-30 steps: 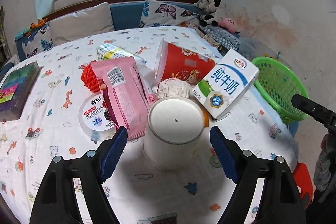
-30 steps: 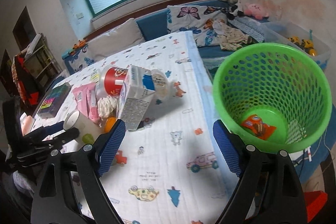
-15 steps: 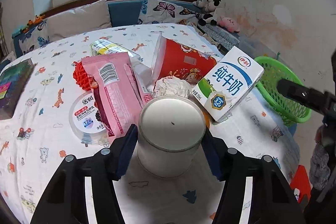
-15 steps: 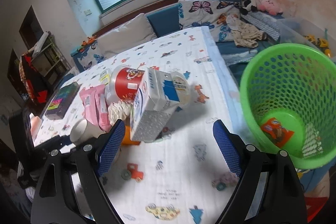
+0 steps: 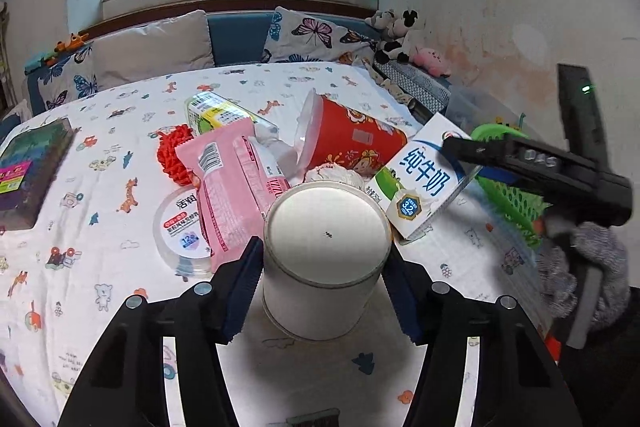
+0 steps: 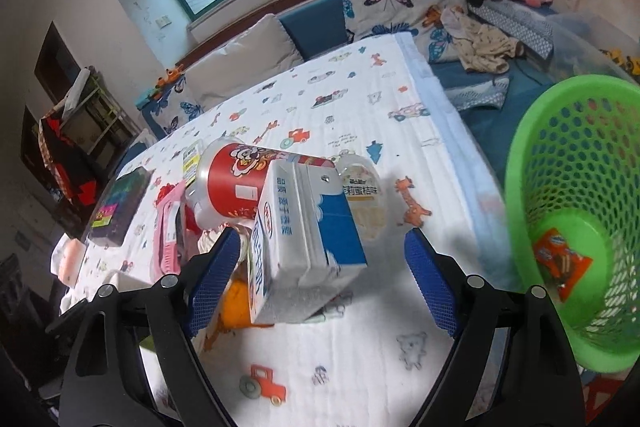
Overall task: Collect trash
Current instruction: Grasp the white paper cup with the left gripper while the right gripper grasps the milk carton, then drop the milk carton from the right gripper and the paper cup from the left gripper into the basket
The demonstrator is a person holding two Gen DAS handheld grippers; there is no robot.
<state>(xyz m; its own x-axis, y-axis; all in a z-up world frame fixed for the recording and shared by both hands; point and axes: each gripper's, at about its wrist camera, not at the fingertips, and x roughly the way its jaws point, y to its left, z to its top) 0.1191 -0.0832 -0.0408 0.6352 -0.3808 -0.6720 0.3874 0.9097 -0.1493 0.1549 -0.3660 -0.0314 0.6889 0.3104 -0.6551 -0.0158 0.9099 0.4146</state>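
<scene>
My left gripper [image 5: 326, 287] is shut on a white paper cup [image 5: 320, 267] that stands upside down on the patterned cloth. Behind it lie a pink wrapper [image 5: 228, 183], a red noodle cup [image 5: 352, 143], a crumpled tissue [image 5: 336, 173], a round yogurt lid [image 5: 180, 227] and a blue-and-white milk carton [image 5: 420, 183]. My right gripper [image 6: 320, 279] is open, its blue pads on either side of the milk carton [image 6: 300, 247], not touching it. The green basket [image 6: 576, 211] at the right holds an orange wrapper [image 6: 560, 263].
A dark box [image 5: 28, 167] lies at the table's left edge. A clear bottle [image 5: 216, 115] and a red mesh [image 5: 172, 155] lie behind the pink wrapper. A plastic cup [image 6: 364, 203] lies beside the carton. The sofa with cushions [image 5: 160, 51] is behind the table.
My left gripper has closed from wide open onto the white cup. My right gripper has swung left from the basket to the milk carton, staying open.
</scene>
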